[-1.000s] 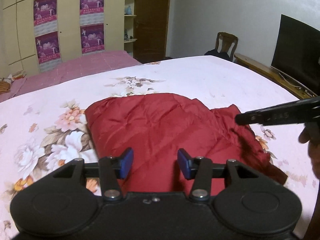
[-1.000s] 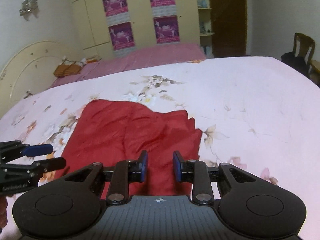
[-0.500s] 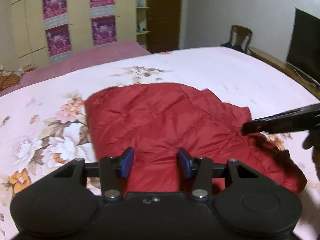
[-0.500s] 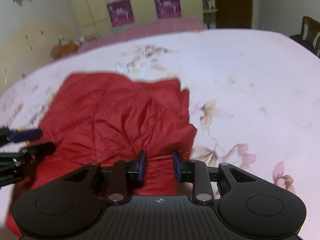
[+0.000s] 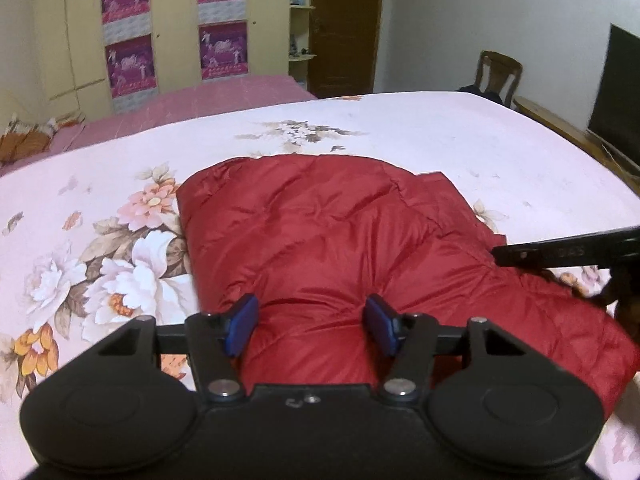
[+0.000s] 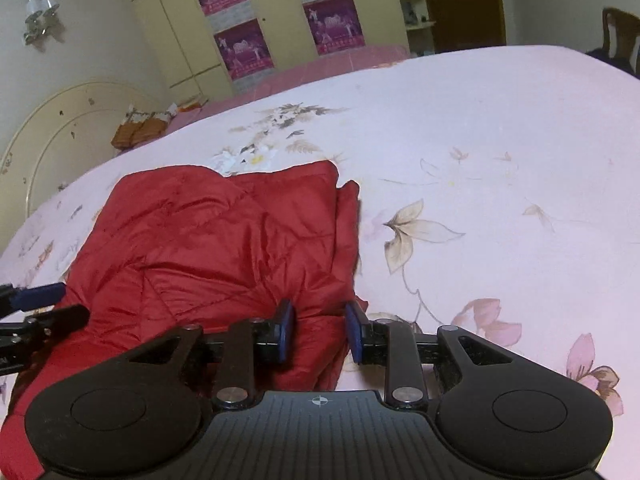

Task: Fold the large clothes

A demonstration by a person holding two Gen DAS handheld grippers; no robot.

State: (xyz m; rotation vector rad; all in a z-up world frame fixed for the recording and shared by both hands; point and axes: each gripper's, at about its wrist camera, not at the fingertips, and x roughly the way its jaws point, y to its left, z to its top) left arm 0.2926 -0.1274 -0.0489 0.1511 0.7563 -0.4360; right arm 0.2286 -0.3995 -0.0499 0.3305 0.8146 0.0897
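A red quilted jacket (image 5: 340,240) lies folded into a rough rectangle on the floral bedsheet (image 5: 400,140). My left gripper (image 5: 312,322) hangs low over the jacket's near edge. Its jaws are opening, and a puffed bulge of fabric rises between the blue pads without being pinched. My right gripper (image 6: 320,330) stands partly open at the jacket's (image 6: 208,248) near right corner, with red cloth loose between its pads. The right gripper (image 5: 560,250) also shows side-on at the right of the left wrist view, and the left gripper (image 6: 56,305) at the left edge of the right wrist view.
The sheet (image 6: 480,160) stretches bare to the right of the jacket. A dark TV (image 5: 620,92) on a wooden stand and a chair (image 5: 498,76) stand beyond the bed's right side. A curved headboard (image 6: 60,120) and a postered wardrobe (image 5: 128,32) are at the back.
Both grippers have come down and closer to the jacket's near edge. The left jaws stand wider than before. The right gripper's opening looks the same.
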